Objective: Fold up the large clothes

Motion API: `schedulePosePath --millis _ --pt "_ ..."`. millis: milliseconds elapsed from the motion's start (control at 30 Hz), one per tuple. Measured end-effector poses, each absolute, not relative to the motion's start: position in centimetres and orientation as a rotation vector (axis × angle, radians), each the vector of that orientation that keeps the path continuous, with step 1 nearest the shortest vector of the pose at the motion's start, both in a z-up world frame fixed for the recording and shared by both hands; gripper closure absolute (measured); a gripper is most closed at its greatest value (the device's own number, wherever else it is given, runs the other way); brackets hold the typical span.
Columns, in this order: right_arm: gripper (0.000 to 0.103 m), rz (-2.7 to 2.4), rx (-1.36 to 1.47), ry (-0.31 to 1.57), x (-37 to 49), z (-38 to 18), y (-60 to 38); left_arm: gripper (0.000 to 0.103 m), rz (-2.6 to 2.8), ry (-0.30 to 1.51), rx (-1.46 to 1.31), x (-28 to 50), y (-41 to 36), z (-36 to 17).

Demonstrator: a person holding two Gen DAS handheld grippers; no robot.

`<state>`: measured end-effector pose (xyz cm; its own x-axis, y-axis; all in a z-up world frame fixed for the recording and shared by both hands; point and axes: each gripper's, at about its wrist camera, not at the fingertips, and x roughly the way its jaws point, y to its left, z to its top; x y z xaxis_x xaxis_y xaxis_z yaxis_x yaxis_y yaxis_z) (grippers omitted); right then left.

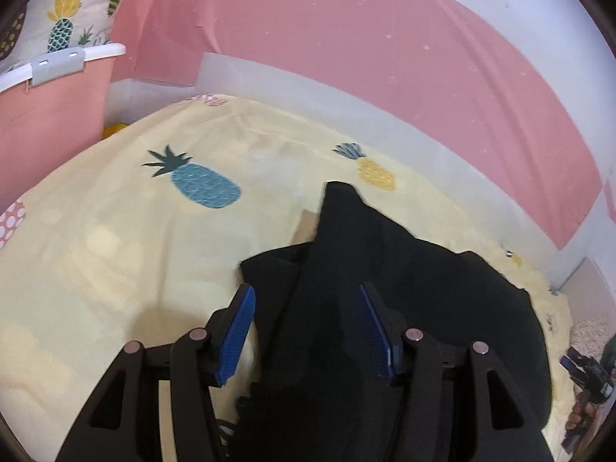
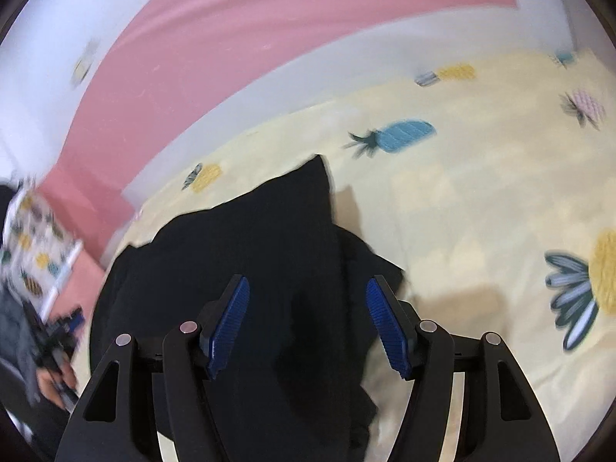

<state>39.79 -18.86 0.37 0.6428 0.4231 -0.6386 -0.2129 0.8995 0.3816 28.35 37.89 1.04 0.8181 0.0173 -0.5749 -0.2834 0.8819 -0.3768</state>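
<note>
black garment [image 1: 385, 269], heaped on yellow pineapple-print bed sheet [image 1: 115, 250], near side. left gripper [image 1: 306, 331] over it, jaws wide, nothing pinched. right gripper [image 2: 308, 331] likewise, jaws wide.

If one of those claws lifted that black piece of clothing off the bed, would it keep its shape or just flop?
Probably flop: the black garment already lies in soft folds and rumples on the yellow pineapple sheet. It looks like thin cloth, so likely light. Pushed, it would probably bunch up rather than slide whole.
</note>
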Motion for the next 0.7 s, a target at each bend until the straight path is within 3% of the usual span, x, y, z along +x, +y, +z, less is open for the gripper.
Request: schedulePosePath --millis 200,300,700 --pt "0.045 0.334 0.132 0.909 41.9 -3.4 -15.0 0.043 0.206 0.721 -0.349 31.5 35.8 -2.5" --pt "0.045 0.329 0.138 0.909 41.7 -3.5 -15.6 0.043 0.207 0.725 -0.421 31.3 36.3 -3.3" --pt "0.045 0.407 0.02 0.75 30.3 1.9 -14.0 0.045 0.211 0.591 -0.255 20.8 28.6 3.7"
